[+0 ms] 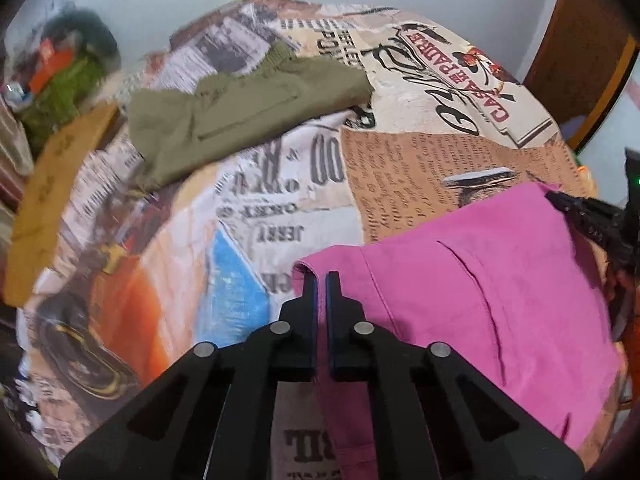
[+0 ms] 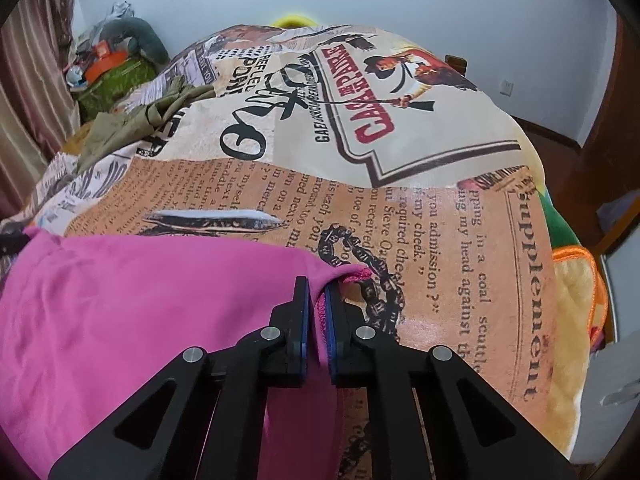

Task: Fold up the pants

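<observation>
Pink pants [image 1: 480, 280] lie on a bed covered with a newspaper-print blanket [image 1: 260, 208]. My left gripper [image 1: 321, 280] is shut on the left corner of the pink pants. My right gripper [image 2: 316, 288] is shut on the right corner of the pink pants [image 2: 140, 300]; pink fabric shows between its blue pads. The right gripper also shows at the right edge of the left wrist view [image 1: 592, 220]. The pants stretch between the two grippers.
Olive green pants [image 1: 240, 112] lie further back on the blanket, also in the right wrist view [image 2: 132, 120]. A yellow-brown cloth [image 1: 52, 200] lies at the left. Clutter [image 2: 112, 60] sits at the back left by a curtain. A wooden door [image 1: 580, 60] stands at the right.
</observation>
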`<state>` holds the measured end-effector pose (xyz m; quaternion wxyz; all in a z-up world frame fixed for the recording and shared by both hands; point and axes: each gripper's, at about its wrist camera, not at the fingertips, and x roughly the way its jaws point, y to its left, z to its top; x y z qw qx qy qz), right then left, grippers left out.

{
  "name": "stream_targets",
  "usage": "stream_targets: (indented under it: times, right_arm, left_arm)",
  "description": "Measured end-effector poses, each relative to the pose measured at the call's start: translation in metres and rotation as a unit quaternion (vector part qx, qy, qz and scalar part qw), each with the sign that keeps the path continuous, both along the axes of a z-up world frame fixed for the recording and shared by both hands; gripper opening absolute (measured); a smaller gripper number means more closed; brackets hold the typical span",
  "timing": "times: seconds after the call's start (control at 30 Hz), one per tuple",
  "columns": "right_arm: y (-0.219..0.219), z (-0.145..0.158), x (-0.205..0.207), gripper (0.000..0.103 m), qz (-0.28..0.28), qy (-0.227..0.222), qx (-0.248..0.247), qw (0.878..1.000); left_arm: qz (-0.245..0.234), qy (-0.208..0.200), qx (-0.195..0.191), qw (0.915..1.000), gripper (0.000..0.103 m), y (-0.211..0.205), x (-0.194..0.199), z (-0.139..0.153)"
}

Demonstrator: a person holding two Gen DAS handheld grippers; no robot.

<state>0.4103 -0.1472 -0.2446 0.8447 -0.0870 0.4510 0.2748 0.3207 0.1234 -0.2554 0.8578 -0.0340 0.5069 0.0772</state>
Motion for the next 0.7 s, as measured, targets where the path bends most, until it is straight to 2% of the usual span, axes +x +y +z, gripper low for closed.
stream_targets:
  times: [0.1,0.27,0.33,0.43,0.5,0.53,0.6,0.67,0.7]
  right_arm:
    - [0.003,-0.001,-0.003,0.005,0.003,-0.016,-0.018,1.0]
    - [0.013,-0.006,-0.006,0.004,0.007,-0.034,-0.054,0.998]
    - [0.015,-0.006,-0.005,0.004,0.007,-0.036,-0.063,0.997]
    - [0.014,-0.002,-0.003,0.005,0.007,-0.031,-0.071,0.997]
    - [0.011,0.005,-0.002,0.012,-0.001,-0.022,-0.072,0.997]
    - [0.009,0.009,-0.001,0.019,-0.01,-0.021,-0.073,0.997]
    - [0.005,0.02,0.0,0.026,-0.026,-0.018,-0.058,0.998]
    - [0.002,0.035,-0.002,0.027,-0.033,-0.016,-0.026,0.999]
    - [0.003,0.042,-0.004,0.027,-0.031,-0.016,-0.015,0.999]
  left_arm:
    - [0.01,-0.002,0.026,0.9996,0.004,0.003,-0.003,-0.001]
    - [0.019,0.013,0.024,0.9995,0.005,0.007,-0.005,-0.014]
    - [0.013,0.016,0.031,0.9993,0.005,0.004,-0.004,-0.014]
    - [0.01,0.019,0.021,0.9996,0.007,0.008,-0.005,-0.008]
    - [0.012,0.013,0.012,0.9998,0.008,0.013,-0.008,0.0]
    - [0.013,0.008,0.012,0.9998,0.008,0.014,-0.009,0.005]
    - [0.015,-0.003,0.024,0.9996,0.008,0.015,-0.011,0.017]
    - [0.01,-0.014,0.028,0.9994,0.009,0.012,-0.011,0.027]
    - [0.006,-0.02,0.028,0.9994,0.017,0.009,-0.011,0.033]
